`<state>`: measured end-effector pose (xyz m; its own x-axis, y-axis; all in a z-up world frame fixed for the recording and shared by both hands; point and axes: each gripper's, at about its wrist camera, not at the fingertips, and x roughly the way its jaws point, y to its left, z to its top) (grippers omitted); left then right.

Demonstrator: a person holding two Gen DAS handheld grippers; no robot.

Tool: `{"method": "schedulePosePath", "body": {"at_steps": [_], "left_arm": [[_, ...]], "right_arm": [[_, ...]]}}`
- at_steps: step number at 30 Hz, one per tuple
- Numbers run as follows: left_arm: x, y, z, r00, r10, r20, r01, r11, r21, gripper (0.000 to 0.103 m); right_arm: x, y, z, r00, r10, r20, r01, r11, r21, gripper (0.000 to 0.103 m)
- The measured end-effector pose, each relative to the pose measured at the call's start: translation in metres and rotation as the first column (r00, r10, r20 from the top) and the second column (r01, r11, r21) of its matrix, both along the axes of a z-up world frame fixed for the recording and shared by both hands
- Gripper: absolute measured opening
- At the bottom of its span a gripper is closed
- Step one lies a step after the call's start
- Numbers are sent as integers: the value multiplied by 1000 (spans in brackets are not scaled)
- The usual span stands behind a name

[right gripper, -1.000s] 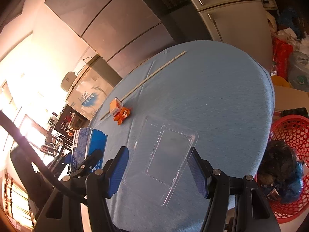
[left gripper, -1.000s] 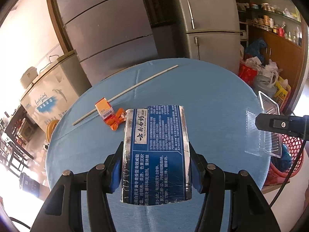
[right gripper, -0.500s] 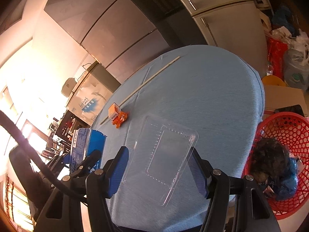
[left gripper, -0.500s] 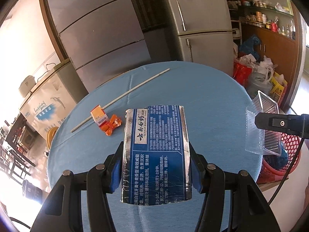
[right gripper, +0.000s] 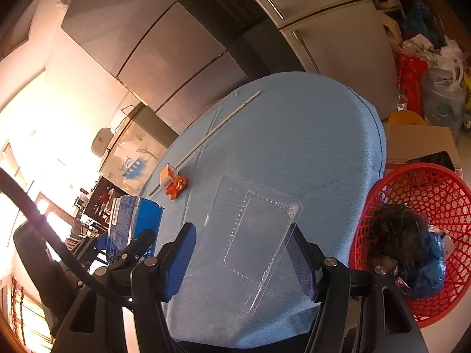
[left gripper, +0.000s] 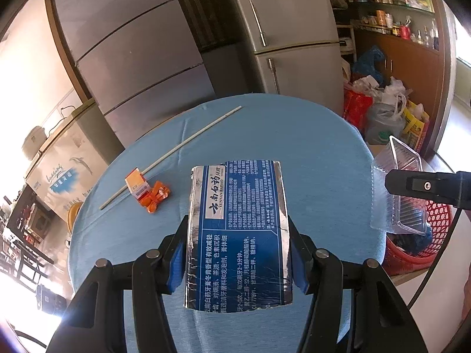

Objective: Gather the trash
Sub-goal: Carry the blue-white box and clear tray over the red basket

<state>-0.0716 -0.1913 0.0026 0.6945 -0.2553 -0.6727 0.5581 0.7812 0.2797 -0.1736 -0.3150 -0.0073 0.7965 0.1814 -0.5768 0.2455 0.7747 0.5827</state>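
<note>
Red plastic mesh basket (right gripper: 435,206) stands just off the right edge of the round blue-clothed counter (right gripper: 309,135); inside it, a dark crumpled mass and a blue plastic bag (right gripper: 429,267).

Left claw (left gripper: 238,253) pinches a flattened blue and silver toothpaste carton (left gripper: 238,229) with white print, held above the near edge.

Right claw (right gripper: 241,259) pinches a clear plastic clamshell tray (right gripper: 250,241), empty, by its sides, near the right edge.

Near the left edge: small orange box (left gripper: 136,183), crumpled orange wrapper (left gripper: 155,197), long thin white stick (left gripper: 173,154).
</note>
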Motion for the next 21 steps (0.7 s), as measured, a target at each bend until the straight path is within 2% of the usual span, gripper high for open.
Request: {"method": "schedulePosePath", "body": {"at_steps": [21], "left_arm": [[-2, -7, -1, 998, -60, 3, 60, 998, 29, 60]], "right_arm": [[-14, -13, 0, 1000, -25, 7, 24, 999, 25, 66]]}}
